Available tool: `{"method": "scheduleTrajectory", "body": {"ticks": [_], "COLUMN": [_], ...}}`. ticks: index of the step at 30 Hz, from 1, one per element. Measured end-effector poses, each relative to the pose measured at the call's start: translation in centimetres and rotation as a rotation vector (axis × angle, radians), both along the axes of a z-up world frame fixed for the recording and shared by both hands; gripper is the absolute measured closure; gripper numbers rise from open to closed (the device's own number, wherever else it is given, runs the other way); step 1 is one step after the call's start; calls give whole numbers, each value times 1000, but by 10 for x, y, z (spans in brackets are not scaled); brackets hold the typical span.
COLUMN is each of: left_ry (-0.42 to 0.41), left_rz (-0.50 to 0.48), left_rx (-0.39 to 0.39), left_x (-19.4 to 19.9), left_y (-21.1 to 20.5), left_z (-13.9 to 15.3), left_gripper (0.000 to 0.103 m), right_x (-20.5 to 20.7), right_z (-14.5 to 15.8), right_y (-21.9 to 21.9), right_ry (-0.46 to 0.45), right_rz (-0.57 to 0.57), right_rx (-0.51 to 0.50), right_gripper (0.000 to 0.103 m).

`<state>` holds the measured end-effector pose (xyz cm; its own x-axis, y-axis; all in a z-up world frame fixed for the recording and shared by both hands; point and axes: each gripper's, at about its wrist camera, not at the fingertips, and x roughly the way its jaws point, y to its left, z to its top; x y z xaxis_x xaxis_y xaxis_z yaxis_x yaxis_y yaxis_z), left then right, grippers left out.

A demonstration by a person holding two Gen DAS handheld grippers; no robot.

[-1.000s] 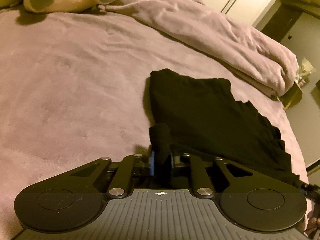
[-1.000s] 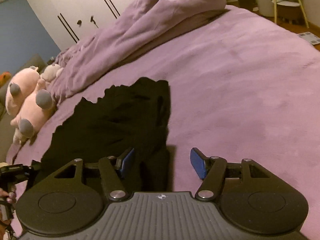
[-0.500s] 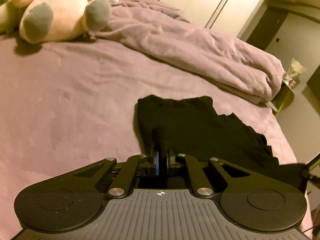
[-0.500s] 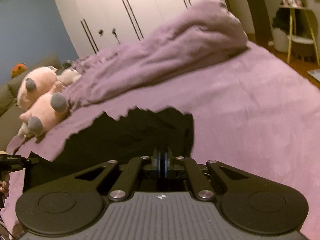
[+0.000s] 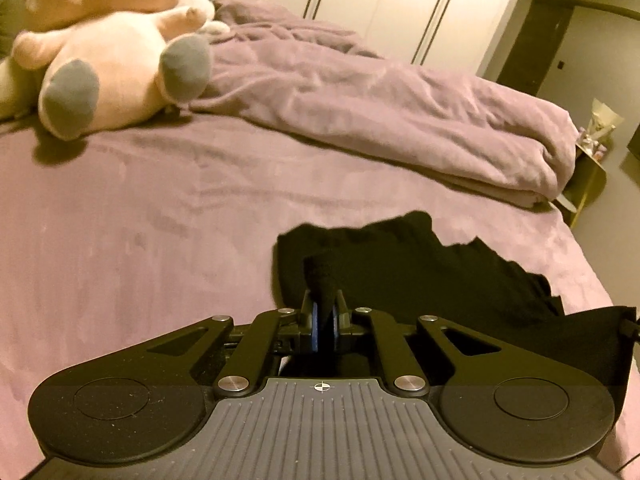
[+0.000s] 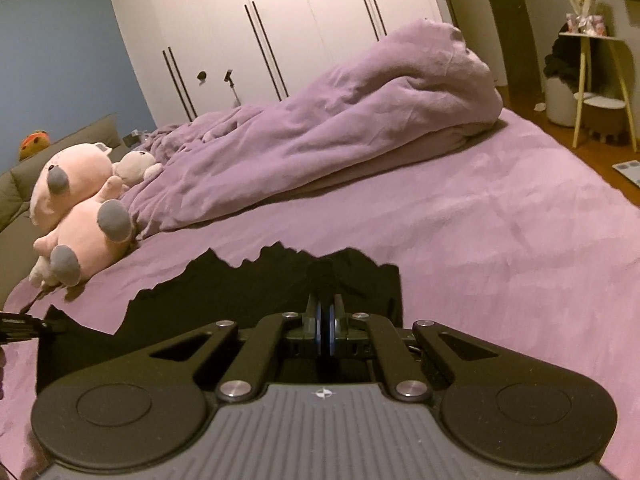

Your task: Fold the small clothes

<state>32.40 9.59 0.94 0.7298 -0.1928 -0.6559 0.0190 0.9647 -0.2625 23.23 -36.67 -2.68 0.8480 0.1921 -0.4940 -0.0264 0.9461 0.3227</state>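
A small black garment (image 5: 424, 268) lies spread on the purple bed sheet (image 5: 160, 216). My left gripper (image 5: 324, 312) is shut on a bunched near corner of it, and a roll of black cloth sticks up between the blue pads. In the right wrist view the same black garment (image 6: 248, 292) has a jagged far edge, and my right gripper (image 6: 325, 316) is shut on its other near corner. Both pinched corners are lifted off the sheet while the far part of the cloth rests on the bed. The left gripper's tip (image 6: 24, 326) shows at the left edge of that view.
A rolled purple duvet (image 6: 360, 128) runs along the far side of the bed. Pink plush toys (image 5: 112, 64) lie at the far left. White wardrobe doors (image 6: 260, 28) stand behind, and a side stand (image 6: 592, 80) and floor lie past the bed's right edge.
The right gripper, open around the garment's corner a second ago, has shut on it. Both grippers have risen with the cloth, so more of the room shows behind the bed.
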Motion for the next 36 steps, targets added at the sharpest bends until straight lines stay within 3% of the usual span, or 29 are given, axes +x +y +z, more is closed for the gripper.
{"method": "scheduleTrajectory", "body": {"ticks": [14, 21, 30, 33, 36], "left_ry": [13, -21, -110, -63, -38], "left_rz": [31, 105, 187, 180, 206], "left_rx": [68, 84, 213, 282, 312], "left_x": [43, 84, 149, 162, 151], "left_y": [-13, -13, -38, -47, -42], "left_z": [-11, -10, -18, -38, -47], "left_gripper": [95, 95, 94, 86, 77], "right_x": [53, 89, 159, 172, 177], "right_z": [-22, -26, -34, -43, -53], "right_y": [15, 13, 25, 30, 32], "right_ry": [50, 46, 39, 55, 90], "right_rz": [-65, -142, -256, -270, -265], "right_rx": [-111, -175, -293, -319, -332], "right_gripper": [100, 100, 100, 99, 95]}}
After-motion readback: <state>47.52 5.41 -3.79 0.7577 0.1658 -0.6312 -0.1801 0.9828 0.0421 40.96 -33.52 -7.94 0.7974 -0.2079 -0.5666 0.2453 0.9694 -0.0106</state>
